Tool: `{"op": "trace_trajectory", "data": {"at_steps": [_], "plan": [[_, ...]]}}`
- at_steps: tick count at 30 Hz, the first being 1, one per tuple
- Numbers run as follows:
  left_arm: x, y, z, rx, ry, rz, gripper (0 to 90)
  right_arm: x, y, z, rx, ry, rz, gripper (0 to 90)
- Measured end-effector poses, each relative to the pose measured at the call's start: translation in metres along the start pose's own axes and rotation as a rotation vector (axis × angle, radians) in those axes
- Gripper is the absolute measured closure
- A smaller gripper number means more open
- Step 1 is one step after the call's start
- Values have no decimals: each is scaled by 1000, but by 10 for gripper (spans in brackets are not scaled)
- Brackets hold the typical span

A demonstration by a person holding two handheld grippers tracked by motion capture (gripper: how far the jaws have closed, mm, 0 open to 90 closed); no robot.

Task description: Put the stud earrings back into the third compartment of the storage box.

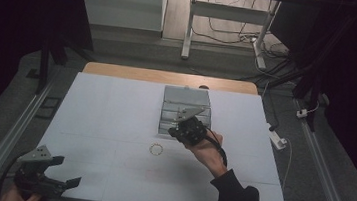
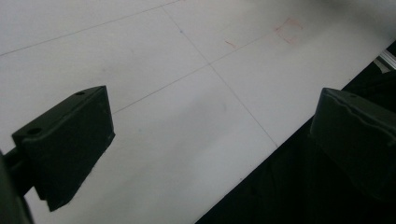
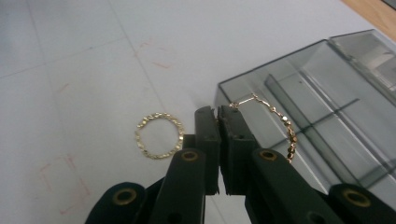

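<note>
With the left tongs (image 1: 58, 168) held released over bare counter (image 1: 114, 114) and a gold ring (image 3: 159, 135) lying just left of the right tongs (image 3: 218, 116), clenched on a thin gold chain (image 3: 280, 123) draped toward the clear box (image 3: 327, 102), slippage is judged likely, so little being pinched.

Thin gold beaded chain (image 3: 280, 123): one end pinched between closed jaws of right gripper (image 3: 218, 116), rest hanging in a curve in front of the near corner of the clear grey plastic compartment box (image 3: 327, 102).

Second gold beaded bracelet (image 3: 159, 135): closed ring, lying flat on white table sheet, near the box's front, apart from it.
</note>
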State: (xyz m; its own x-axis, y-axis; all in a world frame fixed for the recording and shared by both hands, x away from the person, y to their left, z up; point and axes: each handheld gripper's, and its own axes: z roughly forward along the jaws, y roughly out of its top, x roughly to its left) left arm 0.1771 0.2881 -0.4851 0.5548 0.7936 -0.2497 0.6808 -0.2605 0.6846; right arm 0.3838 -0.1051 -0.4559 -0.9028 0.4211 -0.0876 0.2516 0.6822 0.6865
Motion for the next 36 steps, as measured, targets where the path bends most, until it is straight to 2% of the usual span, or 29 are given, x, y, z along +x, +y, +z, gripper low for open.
{"op": "trace_trajectory", "data": {"at_steps": [5,12,15,16,17,20,24,28,36], "plan": [[0,0,0,-2,0,-3,0,-16,-5,-6,-8,-28,40,875],[0,0,0,-1,0,-4,0,-29,-7,-11,-8,-67,56,875],[0,0,0,-2,1,-5,0,-41,-9,-14,-12,-96,68,875],[0,0,0,-2,1,-5,0,-41,-9,-14,-12,-96,68,875],[1,0,0,-2,1,-5,0,-49,-10,-15,-17,-116,74,875],[0,0,0,0,2,-5,0,-55,-11,-16,-14,-125,88,875],[1,0,0,0,1,-9,0,-71,-14,-20,-12,-150,132,875],[1,1,1,2,1,-8,0,-79,-16,-20,-6,-162,147,875],[2,0,1,2,-2,-16,0,-96,-18,-5,28,-203,168,875]]}}
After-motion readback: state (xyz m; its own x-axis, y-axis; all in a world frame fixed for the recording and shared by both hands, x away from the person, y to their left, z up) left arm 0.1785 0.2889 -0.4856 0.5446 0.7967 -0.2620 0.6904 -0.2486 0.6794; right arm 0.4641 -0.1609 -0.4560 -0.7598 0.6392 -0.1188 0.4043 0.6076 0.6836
